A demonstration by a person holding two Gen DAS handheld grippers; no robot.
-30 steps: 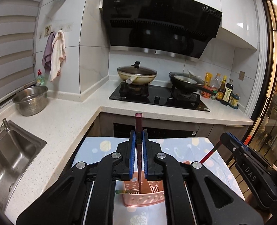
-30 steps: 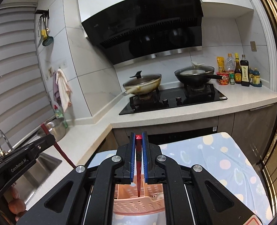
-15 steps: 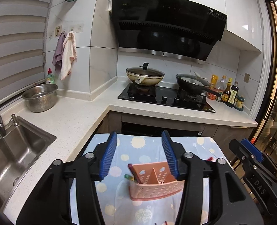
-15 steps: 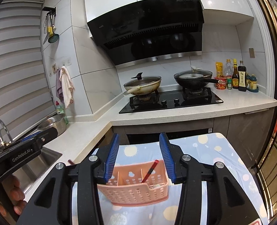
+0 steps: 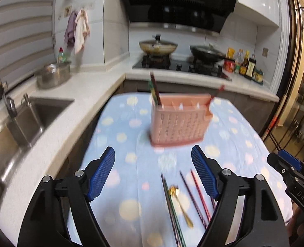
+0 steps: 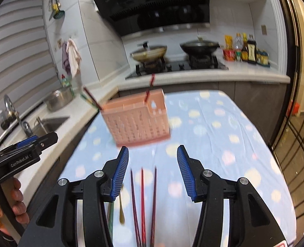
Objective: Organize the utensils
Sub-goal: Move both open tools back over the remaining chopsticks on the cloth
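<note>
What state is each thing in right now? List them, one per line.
Left gripper: jaws opening, nothing between them.
Right gripper: jaws opening, nothing gripped.
Pink utensil caddy: upright on the tablecloth, chopsticks leaning out at both ends.
Loose chopsticks: lying flat on the cloth.
Gold spoon: lying flat beside them.
Lidded wok: covered, on the stove.
Black wok: on the other burner; lid unclear.

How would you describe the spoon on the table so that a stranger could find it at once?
Start at the table with the blue dotted cloth and the pink basket standing on it. On the near side of the basket lies a row of loose chopsticks. The spoon lies among them: gold, with a round bowl, while its neighbours are thin straight sticks.
</note>
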